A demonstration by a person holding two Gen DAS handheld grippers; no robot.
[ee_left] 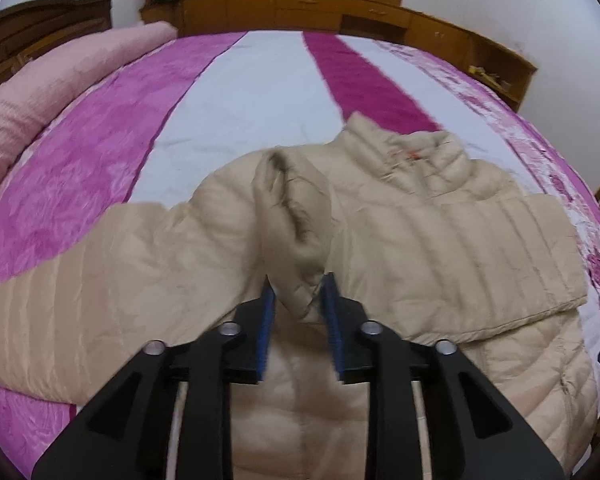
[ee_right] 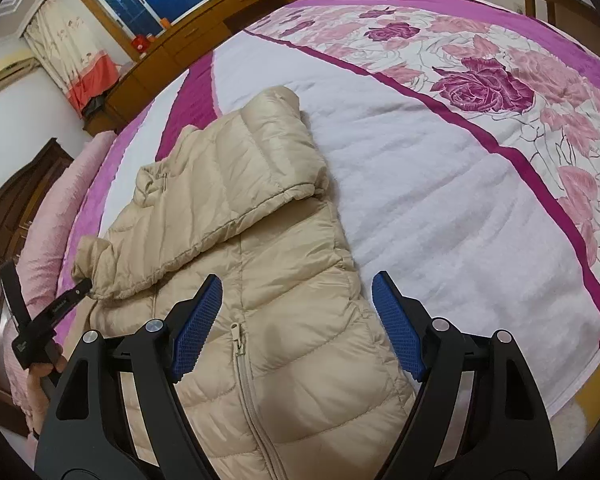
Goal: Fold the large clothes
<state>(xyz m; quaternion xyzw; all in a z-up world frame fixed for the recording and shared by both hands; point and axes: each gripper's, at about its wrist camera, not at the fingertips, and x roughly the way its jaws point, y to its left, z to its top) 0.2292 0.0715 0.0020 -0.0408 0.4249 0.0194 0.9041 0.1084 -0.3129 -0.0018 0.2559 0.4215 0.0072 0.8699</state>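
A beige puffer jacket [ee_left: 440, 240] [ee_right: 292, 280] lies zipped, front up, on the pink and white bedspread [ee_left: 240, 92] [ee_right: 440, 184]. One sleeve [ee_left: 296, 216] [ee_right: 204, 200] is folded across the chest. Its cuff rises as a ridge into my left gripper [ee_left: 298, 284] [ee_right: 82, 287], whose jaws stand a little apart, with the cuff loosely between the blue pads. My right gripper [ee_right: 296, 280] is wide open over the jacket's lower front, to the right of the zipper [ee_right: 240, 344], with nothing gripped. The other sleeve [ee_left: 60, 288] stretches out to the left in the left wrist view.
A rolled pink blanket [ee_left: 40, 92] [ee_right: 48, 220] lies along the bed's left side by a dark headboard [ee_left: 40, 24]. Wooden cabinets [ee_left: 300, 8] line the far wall. A person's hand [ee_right: 40, 380] holds the left gripper. White bedspread shows to the right of the jacket.
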